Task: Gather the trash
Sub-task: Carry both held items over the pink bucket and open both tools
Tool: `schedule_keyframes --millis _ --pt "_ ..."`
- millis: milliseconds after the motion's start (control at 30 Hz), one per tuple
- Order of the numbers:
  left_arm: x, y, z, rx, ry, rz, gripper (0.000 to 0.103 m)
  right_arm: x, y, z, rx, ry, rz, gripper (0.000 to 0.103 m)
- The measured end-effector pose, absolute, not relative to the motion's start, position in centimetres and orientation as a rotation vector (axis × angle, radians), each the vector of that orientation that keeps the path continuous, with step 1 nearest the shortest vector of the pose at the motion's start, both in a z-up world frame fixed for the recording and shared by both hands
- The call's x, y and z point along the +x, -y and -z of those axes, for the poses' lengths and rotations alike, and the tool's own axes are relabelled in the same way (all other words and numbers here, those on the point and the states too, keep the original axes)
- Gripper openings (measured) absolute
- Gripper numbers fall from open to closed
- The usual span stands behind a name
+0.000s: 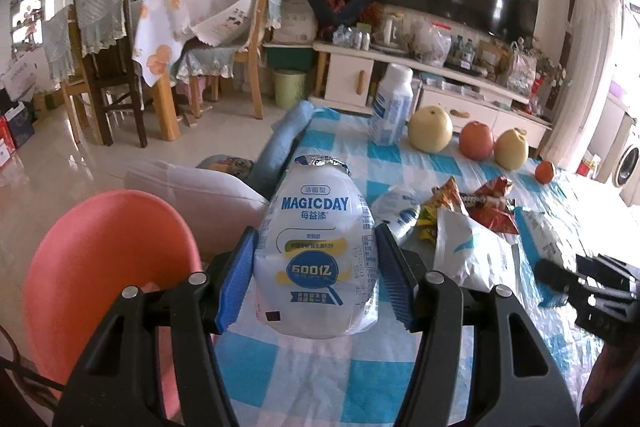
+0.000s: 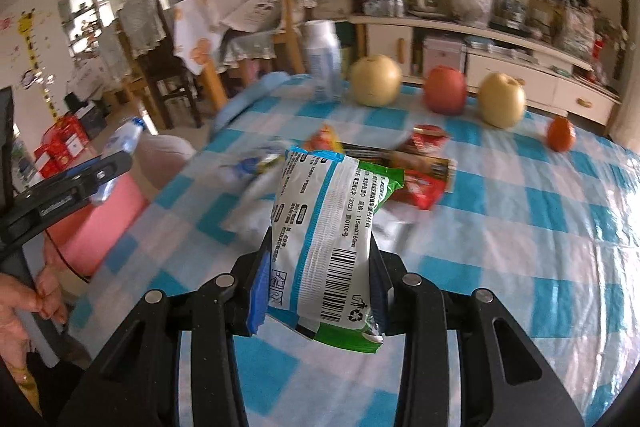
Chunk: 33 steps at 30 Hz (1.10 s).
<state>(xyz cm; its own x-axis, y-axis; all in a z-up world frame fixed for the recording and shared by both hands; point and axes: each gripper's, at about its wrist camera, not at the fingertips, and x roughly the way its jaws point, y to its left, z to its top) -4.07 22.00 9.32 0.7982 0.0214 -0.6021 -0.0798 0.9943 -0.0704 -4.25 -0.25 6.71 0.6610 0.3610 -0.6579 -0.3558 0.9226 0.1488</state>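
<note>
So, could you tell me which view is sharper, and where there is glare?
Left wrist: sharp, the bottle label readable; sunlight glare at the table's right side. Right wrist: packet crisp, but fruit, wrappers and room smeared; sheen on the tablecloth.

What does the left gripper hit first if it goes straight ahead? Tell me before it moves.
The left gripper, shut on a white yogurt bottle, points down over the checked tablecloth. Straight on, the bottle would probably meet bare cloth first, just left of the wrapper pile. Depth is hard to judge through this lens.
</note>
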Motion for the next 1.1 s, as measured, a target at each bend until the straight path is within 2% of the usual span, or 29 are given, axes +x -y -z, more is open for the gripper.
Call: schedule_keyframes --millis 500,967,1100 --pt "-6.7 -28.6 -11.0 -0.223 -0.563 -0.148 0.060 -6.9 -11.1 -8.8 -0.037 -0.735 -0.641 0.041" --pt "-9.0 -38.5 -9.9 -0.380 -0.561 -0.516 0.060 -7.6 -24.5 -10.7 -0.152 -0.697 -0.843 0.042" --pt "-8.7 -39.9 -9.5 -0.356 -0.604 -0.630 0.061 -7.0 -27.0 -9.5 -0.205 -0.716 -0.848 0.047"
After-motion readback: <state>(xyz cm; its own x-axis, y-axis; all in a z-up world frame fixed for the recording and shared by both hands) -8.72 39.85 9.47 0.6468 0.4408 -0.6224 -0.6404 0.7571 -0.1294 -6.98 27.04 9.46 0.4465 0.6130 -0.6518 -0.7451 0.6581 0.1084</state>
